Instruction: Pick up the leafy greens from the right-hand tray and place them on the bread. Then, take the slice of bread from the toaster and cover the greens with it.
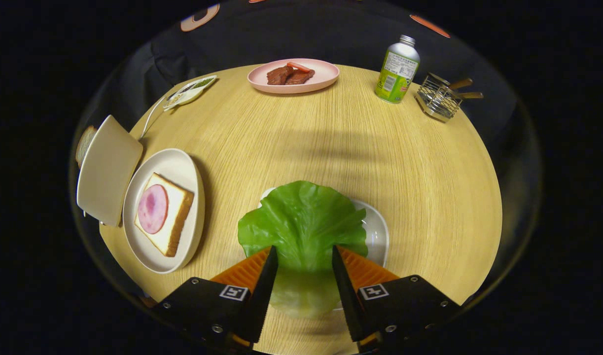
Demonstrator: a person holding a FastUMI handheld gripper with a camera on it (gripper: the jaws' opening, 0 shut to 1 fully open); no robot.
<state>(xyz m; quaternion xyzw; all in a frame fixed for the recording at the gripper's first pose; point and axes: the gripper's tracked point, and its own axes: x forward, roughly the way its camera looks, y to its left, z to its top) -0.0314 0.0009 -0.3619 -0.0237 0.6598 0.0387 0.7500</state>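
The lettuce leaf [301, 222] is bright green with paler veins, fading to whitish green at its stem end between the fingers of the open claw [304, 256]. Its tray [377, 231] is white. The worktop [331, 143] is pale yellow wood with fine grain lines. A white plate [175, 165] carries cream bread [175, 209] with brown crust and a pink ham slice [153, 208]. The toaster [108, 170] is beige. A pink plate [321, 74] holds dark reddish-brown meat [289, 75]. The bottle [397, 70] is green and white with a silver cap.

My gripper [303, 256] had two wedge-shaped fingers [262, 281] with ribbed inner faces and serrated edges. Each black mounting block carried a square white-bordered marker [233, 292] and several small silver screws [217, 328].
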